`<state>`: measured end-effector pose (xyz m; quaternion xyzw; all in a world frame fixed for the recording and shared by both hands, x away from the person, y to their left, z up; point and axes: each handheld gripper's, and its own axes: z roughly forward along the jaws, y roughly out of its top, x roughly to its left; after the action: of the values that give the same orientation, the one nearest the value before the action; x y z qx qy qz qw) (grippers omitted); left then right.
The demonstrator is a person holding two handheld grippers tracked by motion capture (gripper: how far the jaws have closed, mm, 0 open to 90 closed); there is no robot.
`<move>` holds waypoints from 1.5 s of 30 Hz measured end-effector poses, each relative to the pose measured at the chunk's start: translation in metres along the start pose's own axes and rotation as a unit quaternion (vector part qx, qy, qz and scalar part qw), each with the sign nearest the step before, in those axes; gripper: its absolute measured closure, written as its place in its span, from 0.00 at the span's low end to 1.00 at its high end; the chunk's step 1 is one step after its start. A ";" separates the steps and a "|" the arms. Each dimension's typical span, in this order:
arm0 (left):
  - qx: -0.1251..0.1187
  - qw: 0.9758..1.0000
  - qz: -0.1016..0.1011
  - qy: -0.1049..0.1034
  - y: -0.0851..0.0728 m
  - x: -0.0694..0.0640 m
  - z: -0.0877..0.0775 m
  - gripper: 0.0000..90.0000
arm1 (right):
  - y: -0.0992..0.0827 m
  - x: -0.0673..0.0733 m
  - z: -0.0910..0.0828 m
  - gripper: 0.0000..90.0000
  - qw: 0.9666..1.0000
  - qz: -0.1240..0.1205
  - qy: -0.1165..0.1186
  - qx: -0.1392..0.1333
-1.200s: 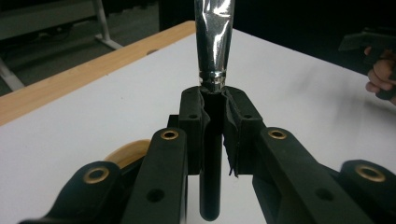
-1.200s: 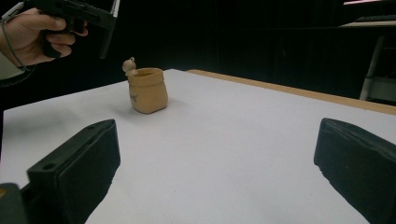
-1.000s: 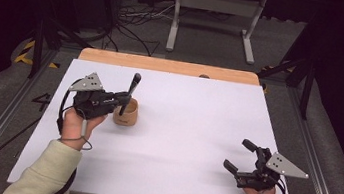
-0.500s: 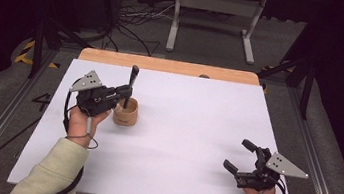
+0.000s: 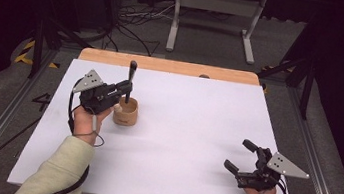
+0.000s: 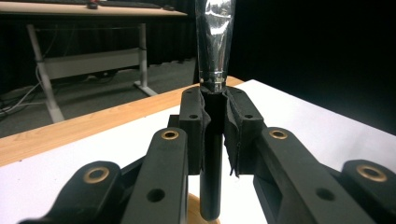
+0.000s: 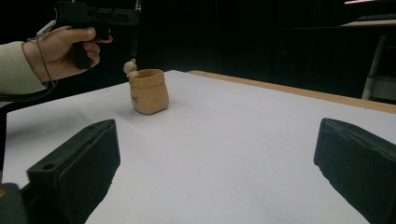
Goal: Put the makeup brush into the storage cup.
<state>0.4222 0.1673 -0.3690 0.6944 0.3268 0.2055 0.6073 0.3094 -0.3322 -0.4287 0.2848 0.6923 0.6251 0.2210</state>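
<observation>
Right now the left gripper point(image 5: 121, 90) is clamping a black pen point(image 5: 131, 79) upright, its lower end sitting inside the small tan cup point(image 5: 125, 111) on the white table point(image 5: 196, 125). Nearer the front right corner, the right gripper point(image 5: 240, 156) is resting with its jaws spread wide apart, gripping nothing.

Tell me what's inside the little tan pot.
A black stick, held upright by the left tongs, points down into the pot. Its lower end and the pot's bottom are hidden.
</observation>
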 end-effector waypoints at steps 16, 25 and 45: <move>0.010 0.999 -0.007 0.032 -0.013 -0.001 0.010 0.88 | 0.000 0.000 0.000 0.01 1.000 0.000 0.003 -0.001; 0.016 0.998 -0.009 0.058 -0.022 -0.003 0.014 0.88 | 0.000 0.000 -0.001 0.01 1.000 0.001 0.004 -0.003; 0.038 0.996 0.002 0.077 -0.039 -0.008 0.020 0.88 | 0.001 0.000 -0.001 0.01 1.000 0.004 0.009 -0.009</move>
<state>0.4225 0.1494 -0.4100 0.6997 0.3792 0.2471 0.5527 0.3085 -0.3333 -0.4276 0.2793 0.6874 0.6350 0.2149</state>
